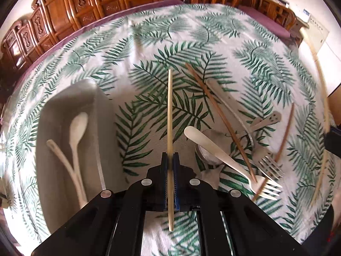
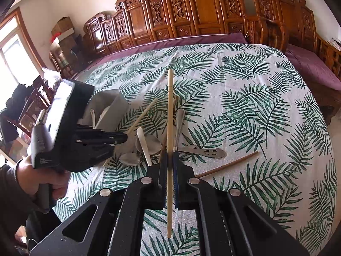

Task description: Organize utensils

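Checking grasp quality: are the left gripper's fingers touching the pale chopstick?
Touching. The left wrist view shows the left gripper with both fingers pressed against the pale chopstick.

Bright daylight from the window at left; heavy fisheye bending, dark corners, slight blur throughout.

In the left wrist view, the gray tray ran behind the left claw, so its near end was hidden. The metal fork was motion-blurred, and a pale chopstick at the right rim smeared out of frame. In the right wrist view, the left claw's body covered most of the tray; the spoons behind the right claw were partly hidden.
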{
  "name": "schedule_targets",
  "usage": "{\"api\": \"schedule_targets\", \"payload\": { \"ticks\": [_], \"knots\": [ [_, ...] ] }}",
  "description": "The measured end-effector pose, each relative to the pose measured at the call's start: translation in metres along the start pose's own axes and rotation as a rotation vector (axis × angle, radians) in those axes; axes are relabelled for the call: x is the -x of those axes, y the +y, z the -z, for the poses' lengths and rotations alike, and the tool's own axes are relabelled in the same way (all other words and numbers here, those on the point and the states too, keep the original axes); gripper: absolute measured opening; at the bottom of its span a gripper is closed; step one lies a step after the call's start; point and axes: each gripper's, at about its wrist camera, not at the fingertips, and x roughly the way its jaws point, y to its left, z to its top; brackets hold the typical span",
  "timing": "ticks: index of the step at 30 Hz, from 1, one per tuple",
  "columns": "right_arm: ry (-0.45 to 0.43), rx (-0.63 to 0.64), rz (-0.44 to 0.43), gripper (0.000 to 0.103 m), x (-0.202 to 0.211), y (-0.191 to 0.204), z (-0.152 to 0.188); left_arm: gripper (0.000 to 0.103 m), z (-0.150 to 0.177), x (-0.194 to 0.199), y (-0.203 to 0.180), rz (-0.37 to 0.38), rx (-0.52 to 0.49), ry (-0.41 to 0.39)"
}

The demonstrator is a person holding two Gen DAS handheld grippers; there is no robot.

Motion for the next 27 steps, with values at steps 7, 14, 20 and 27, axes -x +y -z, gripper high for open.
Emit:
{"api": "schedule_targets", "payload": {
  "ticks": [7, 14, 20, 27],
  "knots": [
    [0.028, 0.012, 0.058, 0.006, 0.009, -0.002, -0.009, 0.004, 0.009, 0.046, 0.0, 0.025, -0.013, -0.074],
    [0.022, 0.036, 0.103, 0.006, 0.022, -0.001, -0.026, 0.004, 0.014, 0.079, 0.008, 0.06, -0.004, -0.127],
    [0.018, 0.036, 0.123, 0.006, 0.029, 0.002, -0.032, 0.004, 0.016, 0.104, 0.022, 0.091, 0.006, -0.176],
    [0.015, 0.012, 0.1, 0.006, 0.027, 0.015, -0.038, 0.004, 0.023, 0.116, 0.049, 0.102, 0.048, -0.203]
  ]
}}
